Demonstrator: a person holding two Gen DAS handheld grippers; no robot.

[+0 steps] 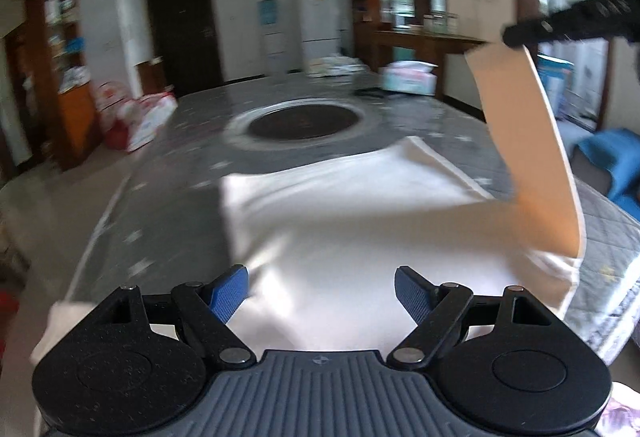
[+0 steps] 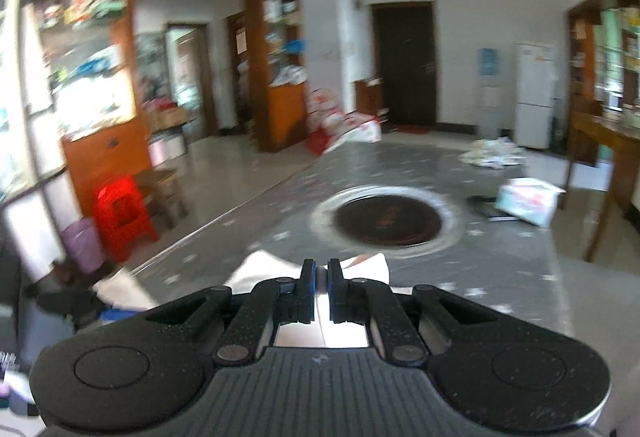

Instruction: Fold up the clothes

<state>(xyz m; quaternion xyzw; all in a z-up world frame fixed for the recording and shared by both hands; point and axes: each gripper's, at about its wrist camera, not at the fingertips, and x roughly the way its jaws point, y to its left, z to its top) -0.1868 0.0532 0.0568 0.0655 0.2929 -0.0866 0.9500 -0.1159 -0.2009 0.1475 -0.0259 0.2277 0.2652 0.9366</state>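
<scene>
A white garment lies spread on the grey quilted table, reaching to the near edge. My left gripper hovers low over its near part, blue pads wide apart, holding nothing. At the upper right my right gripper holds up one side of the garment, a long flap that looks peach on its inner face. In the right wrist view the right gripper is shut on a fold of the white cloth, which bunches just past the fingertips.
A round dark plate with a metal ring is set into the table's middle. A tissue pack and a pile of folded items lie at the far end. A red stool stands left of the table, and something blue lies to its right.
</scene>
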